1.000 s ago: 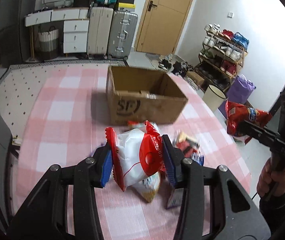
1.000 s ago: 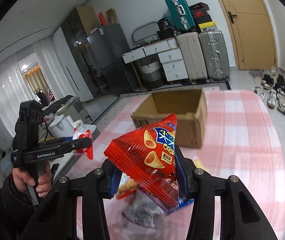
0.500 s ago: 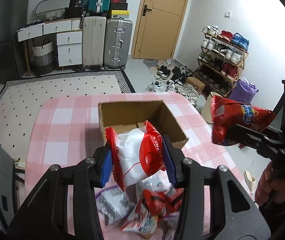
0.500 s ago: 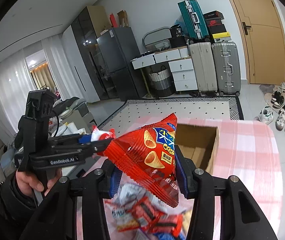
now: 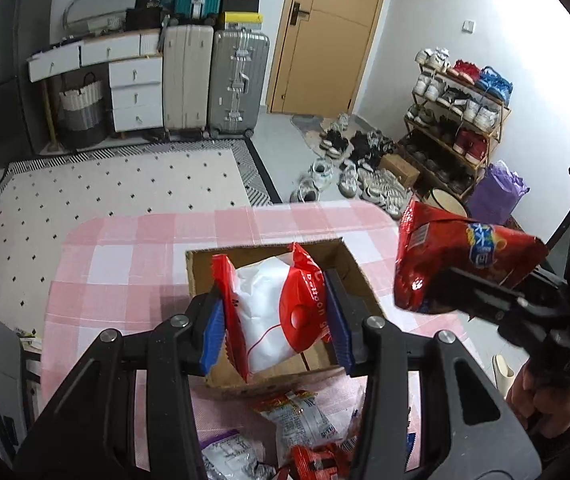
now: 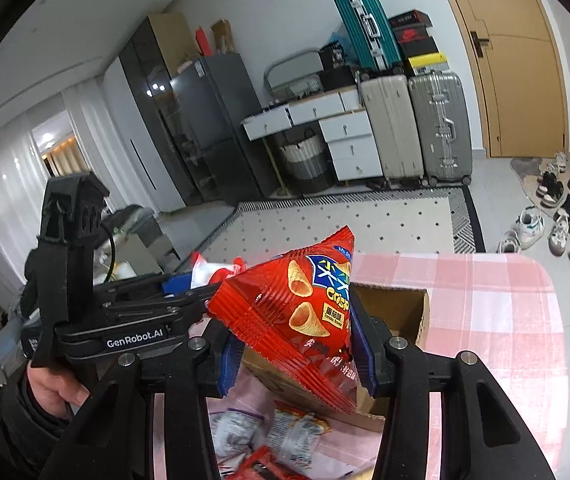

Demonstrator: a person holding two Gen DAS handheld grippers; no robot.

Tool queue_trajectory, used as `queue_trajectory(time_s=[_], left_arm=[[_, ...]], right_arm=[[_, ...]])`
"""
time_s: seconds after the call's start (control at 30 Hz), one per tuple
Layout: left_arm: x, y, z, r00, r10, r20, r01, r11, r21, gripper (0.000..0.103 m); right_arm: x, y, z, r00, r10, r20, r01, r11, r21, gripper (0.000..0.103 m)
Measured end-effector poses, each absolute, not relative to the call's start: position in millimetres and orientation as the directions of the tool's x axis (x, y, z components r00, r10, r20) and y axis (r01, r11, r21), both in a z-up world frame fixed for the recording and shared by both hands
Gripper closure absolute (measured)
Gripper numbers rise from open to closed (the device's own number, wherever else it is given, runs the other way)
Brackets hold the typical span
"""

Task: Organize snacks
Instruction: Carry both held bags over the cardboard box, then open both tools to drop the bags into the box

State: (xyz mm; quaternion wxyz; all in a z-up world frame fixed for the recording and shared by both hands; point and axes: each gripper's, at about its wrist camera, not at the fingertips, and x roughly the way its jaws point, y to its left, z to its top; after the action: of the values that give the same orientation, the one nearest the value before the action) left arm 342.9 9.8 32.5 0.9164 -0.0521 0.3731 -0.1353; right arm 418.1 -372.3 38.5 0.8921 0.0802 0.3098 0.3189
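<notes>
My left gripper [image 5: 277,324] is shut on a white and red snack bag [image 5: 273,316] and holds it above the open cardboard box [image 5: 201,276]. My right gripper [image 6: 299,344] is shut on a red crisps bag [image 6: 305,312], held over the box's near edge [image 6: 405,308]. The crisps bag also shows at the right of the left wrist view [image 5: 453,260]. The left gripper [image 6: 189,284] shows at the left of the right wrist view. Several loose snack packets [image 5: 305,424] lie on the pink checked tablecloth [image 5: 125,264] in front of the box.
The table stands on a dotted rug [image 5: 105,184]. Beyond it are suitcases [image 5: 213,80], a white drawer unit [image 5: 133,88], a door [image 5: 325,32], a shoe rack [image 5: 457,120] and shoes on the floor [image 5: 357,168]. A fridge [image 6: 213,128] stands at left.
Both grippers have risen and moved forward with their bags. They were low over the snack pile; now they are high over the box.
</notes>
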Motion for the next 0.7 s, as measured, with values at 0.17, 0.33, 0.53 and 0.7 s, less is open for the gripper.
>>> queue_trajectory(time_s=[0.17, 0.33, 0.53, 0.7], left_arm=[[369.4, 5.0, 4.0, 0.664, -0.286, -0.691, 0.201, 0.958, -0.203, 0.062], [381.5, -0.9, -24.6, 0.645, -0.281, -0.71, 0.202, 0.96, -0.196, 0.062], [403.7, -9.2, -49.5, 0.621, -0.266, -0.738, 0.198, 0.963, -0.181, 0.062], [413.3, -16.4, -63.3, 0.607, -0.255, -0.752, 0.195, 0.966, -0.171, 0.061]], right_arm=[[438.2, -370.4, 14.9, 0.601, 0.593, -0.536, -0.494, 0.802, 0.335, 0.056], [454.5, -368.1, -11.4, 0.587, 0.582, -0.563, -0.482, 0.81, 0.334, 0.056], [470.3, -362.5, -38.2, 0.57, 0.571, -0.591, -0.467, 0.817, 0.338, 0.056], [481.0, -354.7, -54.0, 0.556, 0.58, -0.595, -0.483, 0.808, 0.337, 0.056]])
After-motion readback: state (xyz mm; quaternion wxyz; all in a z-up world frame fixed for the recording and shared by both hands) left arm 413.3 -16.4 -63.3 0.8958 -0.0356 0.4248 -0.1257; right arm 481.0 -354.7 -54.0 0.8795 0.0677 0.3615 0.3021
